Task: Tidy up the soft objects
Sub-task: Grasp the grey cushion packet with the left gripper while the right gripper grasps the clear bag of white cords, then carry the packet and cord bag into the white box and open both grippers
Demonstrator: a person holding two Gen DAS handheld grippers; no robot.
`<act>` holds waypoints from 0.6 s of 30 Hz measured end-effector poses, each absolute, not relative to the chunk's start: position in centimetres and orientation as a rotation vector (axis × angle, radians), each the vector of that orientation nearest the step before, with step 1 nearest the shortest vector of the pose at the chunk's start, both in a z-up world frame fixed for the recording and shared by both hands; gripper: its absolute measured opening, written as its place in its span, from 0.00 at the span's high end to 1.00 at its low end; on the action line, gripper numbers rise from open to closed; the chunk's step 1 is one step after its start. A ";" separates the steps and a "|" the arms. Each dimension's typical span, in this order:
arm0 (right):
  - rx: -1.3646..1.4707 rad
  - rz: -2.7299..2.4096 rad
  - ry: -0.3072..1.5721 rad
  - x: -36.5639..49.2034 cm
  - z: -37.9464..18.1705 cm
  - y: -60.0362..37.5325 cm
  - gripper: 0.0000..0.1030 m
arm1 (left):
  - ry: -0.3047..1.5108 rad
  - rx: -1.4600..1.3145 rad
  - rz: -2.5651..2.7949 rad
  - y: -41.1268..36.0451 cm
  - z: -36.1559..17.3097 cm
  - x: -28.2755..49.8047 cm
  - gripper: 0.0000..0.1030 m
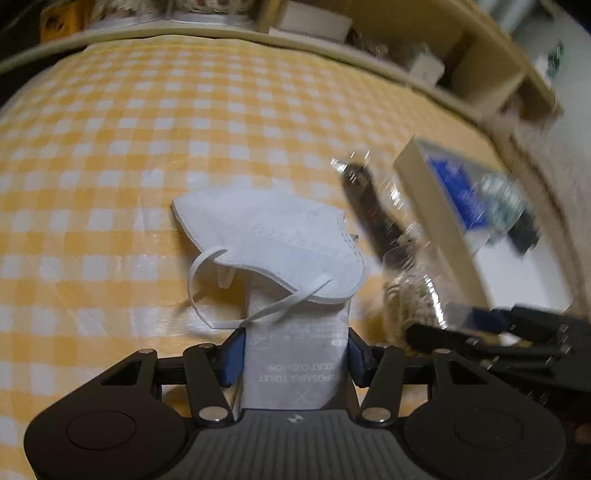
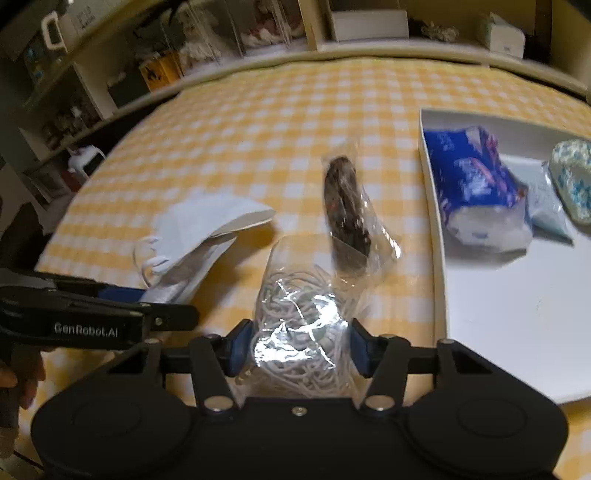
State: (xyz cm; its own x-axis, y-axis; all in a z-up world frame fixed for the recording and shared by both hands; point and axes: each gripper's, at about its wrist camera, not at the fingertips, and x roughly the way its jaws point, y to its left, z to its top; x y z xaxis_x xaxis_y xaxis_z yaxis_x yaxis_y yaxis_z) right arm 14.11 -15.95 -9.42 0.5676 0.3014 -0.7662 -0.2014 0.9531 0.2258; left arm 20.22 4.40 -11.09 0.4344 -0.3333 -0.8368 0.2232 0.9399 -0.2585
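My left gripper [image 1: 295, 354] is shut on a white seat-cushion packet [image 1: 295, 350], with a white face mask [image 1: 273, 243] lying over the packet's far end. Both also show in the right wrist view: packet [image 2: 192, 269], mask [image 2: 207, 218]. My right gripper [image 2: 297, 350] is shut on a clear bag of white cord [image 2: 299, 314]. A second clear bag holding something dark [image 2: 347, 210] leans on it. To the right a white tray [image 2: 517, 325] holds a blue tissue pack [image 2: 476, 184], a pale blue pouch [image 2: 546, 210] and a floral item [image 2: 572, 177].
The table has a yellow-and-white checked cloth [image 1: 147, 129]. Shelves with boxes and clutter [image 2: 258, 33] run along the far edge. My left gripper's body [image 2: 74, 314] shows close to the left of the right gripper.
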 end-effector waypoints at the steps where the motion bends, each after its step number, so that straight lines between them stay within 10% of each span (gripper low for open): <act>1: 0.114 0.299 0.905 13.9 -9.0 -16.0 0.46 | 1.059 -0.158 -0.355 4.6 -10.8 20.1 0.47; 18: 0.180 0.289 0.650 10.3 -1.8 -20.4 0.47 | 0.737 -0.431 -0.452 4.3 -3.2 15.4 0.47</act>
